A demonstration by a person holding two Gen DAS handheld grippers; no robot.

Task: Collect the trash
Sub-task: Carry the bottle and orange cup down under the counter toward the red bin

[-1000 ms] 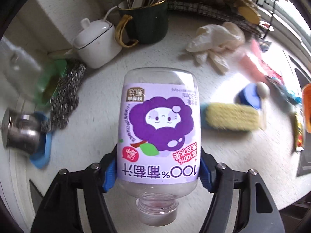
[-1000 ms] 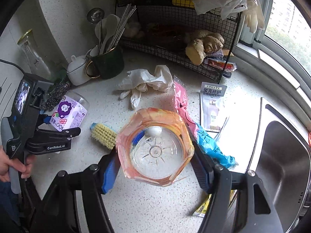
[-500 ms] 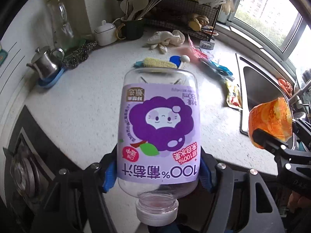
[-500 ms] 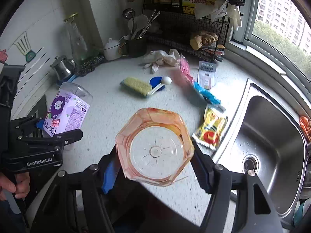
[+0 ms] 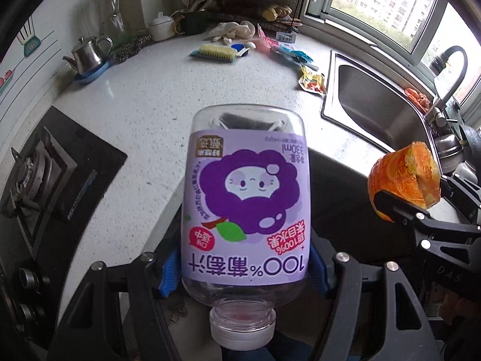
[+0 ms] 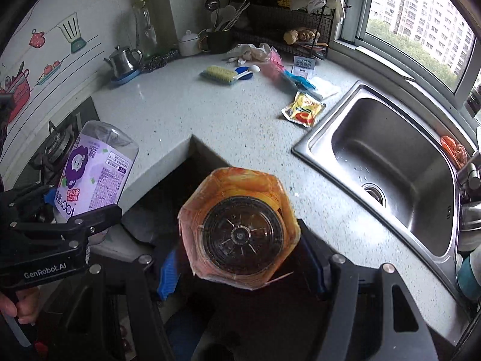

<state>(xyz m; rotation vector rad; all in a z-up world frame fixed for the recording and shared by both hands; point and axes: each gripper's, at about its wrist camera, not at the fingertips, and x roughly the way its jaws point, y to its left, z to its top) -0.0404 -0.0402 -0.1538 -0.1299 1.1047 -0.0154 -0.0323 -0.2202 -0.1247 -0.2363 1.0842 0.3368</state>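
The left gripper (image 5: 245, 273) is squeezing a clear grape juice bottle (image 5: 245, 210) between its blue pads. The bottle is empty, its purple label is upside down, and its white cap is pointing back at the camera. The jaws are standing about halfway open, because the bottle is filling the gap.

The right gripper (image 6: 240, 270) is squeezing an orange bottle (image 6: 239, 225) the same way, with the bottle's bottom facing away from the camera. Its jaws are also about halfway open around the bottle.

Both bottles are hanging in the air in front of the corner of the white speckled surface (image 6: 210, 114), over the dark gap there. A hand (image 6: 18, 303) is holding the left gripper's handle.

Past the corner, on the surface, a yellow packet (image 6: 303, 109) is lying just beside the steel sink (image 6: 390, 156). Farther back from the sink, a blue wrapper (image 6: 297, 82) and a pink wrapper (image 6: 273, 63) are lying close together. Next to them a yellow scrub brush (image 6: 218, 75) is lying flat. Behind the brush, crumpled gloves (image 6: 249, 52) are sitting near a wire rack (image 6: 288, 30). On the side away from the sink, a little metal teapot (image 6: 123, 61) is sitting on a blue dish by the wall, and a stove (image 5: 33, 177) is set into the surface nearer the camera.
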